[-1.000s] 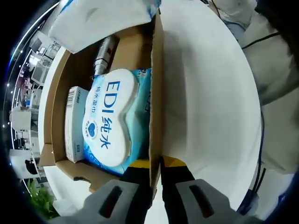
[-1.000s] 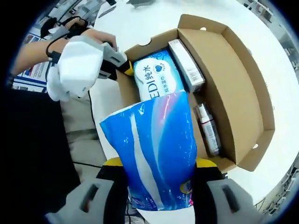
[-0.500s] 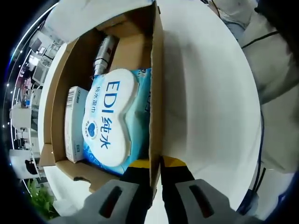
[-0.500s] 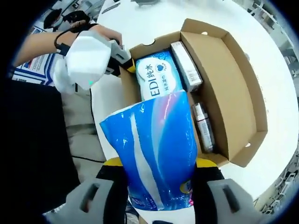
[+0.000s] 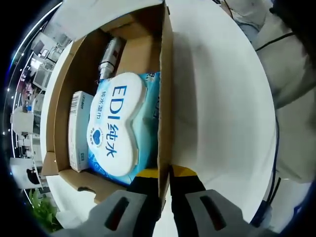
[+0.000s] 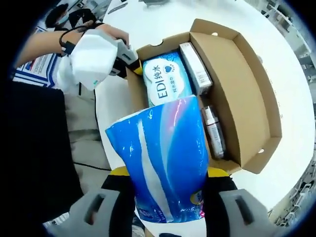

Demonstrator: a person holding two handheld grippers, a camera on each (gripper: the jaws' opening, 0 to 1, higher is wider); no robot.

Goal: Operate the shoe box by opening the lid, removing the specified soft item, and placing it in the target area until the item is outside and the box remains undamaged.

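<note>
- The white table (image 5: pixel 222 113) carries the open cardboard shoe box (image 6: pixel 247 84); everything below is placed relative to this box.
- The blue and white soft pack (image 6: pixel 165 168) is outside the box, lifted above its near end in the right gripper view. The right gripper (image 6: pixel 165 197) holds the pack, with one jaw on each side of it.
- The EDI wet wipes pack (image 5: pixel 116 126) lies flat inside the box, against the side wall that the left gripper pinches.
- The left gripper (image 5: pixel 165 185) has its jaws narrow, closed on the rim of that side wall, one jaw inside the box and one outside.
- In the right gripper view, the person's hand (image 6: pixel 106 34) holds the left gripper at the box corner, with the wrist bent toward the box.
- A narrow white carton (image 5: pixel 79 128) lies inside the box beside the wipes.
- A small tube-shaped bottle (image 5: pixel 109 58) lies inside the box, beyond the wipes.
</note>
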